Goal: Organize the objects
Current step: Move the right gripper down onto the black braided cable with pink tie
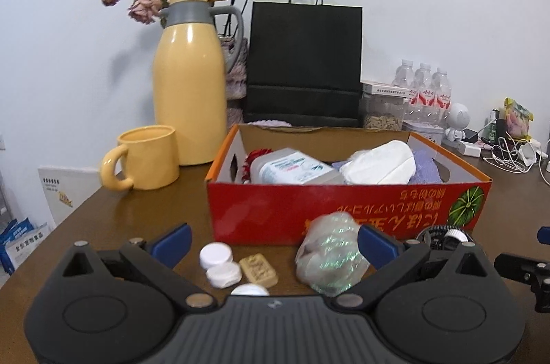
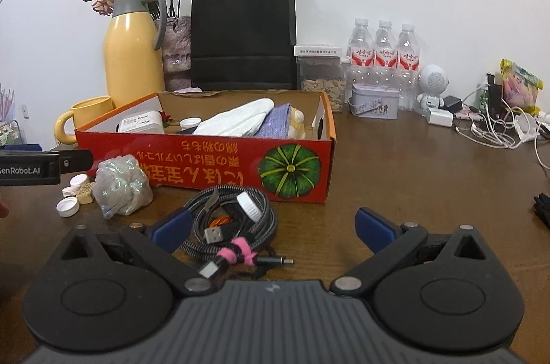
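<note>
Left tongs (image 1: 273, 242): wide open, holding nothing, low over the tabletop (image 1: 137, 212).
Right tongs (image 2: 273, 228): wide open, holding nothing.
Red box (image 2: 206, 168): on the tabletop, with a white cloth (image 2: 237, 121) inside.
Shiny bag (image 1: 330, 255): in front of the box, touching the left tongs' right finger.
White caps (image 1: 216, 255): beside a tan block (image 1: 258, 270).
Cable bundle (image 2: 233, 223): in front of the box, by the right tongs' left finger.

Cable coil (image 2: 233, 219) and caps (image 1: 220, 264) lie before box (image 1: 343, 209) (open).
</note>
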Demonstrator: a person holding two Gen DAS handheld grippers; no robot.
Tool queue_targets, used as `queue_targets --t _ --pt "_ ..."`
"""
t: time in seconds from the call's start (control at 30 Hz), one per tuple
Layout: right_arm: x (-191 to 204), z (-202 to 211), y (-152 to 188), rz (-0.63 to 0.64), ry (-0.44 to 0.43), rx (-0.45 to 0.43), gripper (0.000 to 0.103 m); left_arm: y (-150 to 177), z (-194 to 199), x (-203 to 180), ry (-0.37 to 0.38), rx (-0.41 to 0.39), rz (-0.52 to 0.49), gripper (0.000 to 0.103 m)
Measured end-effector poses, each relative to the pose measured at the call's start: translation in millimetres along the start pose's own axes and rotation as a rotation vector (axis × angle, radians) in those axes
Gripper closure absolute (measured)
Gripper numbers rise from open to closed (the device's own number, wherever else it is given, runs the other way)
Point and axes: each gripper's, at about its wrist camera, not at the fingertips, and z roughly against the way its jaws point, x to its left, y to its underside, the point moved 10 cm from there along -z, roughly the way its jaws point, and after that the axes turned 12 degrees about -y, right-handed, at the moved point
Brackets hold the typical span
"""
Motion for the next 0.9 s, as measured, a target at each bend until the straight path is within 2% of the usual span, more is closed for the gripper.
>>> queue_targets --t 0.33,0.5,0.6,0.77,0.9 --pt "6.0 5.2 25.5 -0.041 -0.011 0.115 0.0 30.5 22.4 11.8 -0.009 0.044 -0.05 0.0" --pt "11.6 -4.1 30.8 -0.031 -0.009 0.165 0.0 34.7 26.8 22.7 -0.008 0.064 -0.001 0.0" --pt "14.3 -12.6 27.6 -0.009 -0.009 0.168 0.0 36.0 23.9 26.5 -0.009 0.086 0.018 0.0" --pt "19.1 -37.9 26.8 0.06 -0.023 0.243 0.0 39.9 20.6 25.6 -0.002 0.117 0.021 0.0" --pt "18.6 -59.8 18.0 0.074 -0.058 0.253 0.0 42.1 18.6 23.6 0.009 0.134 0.021 0.0"
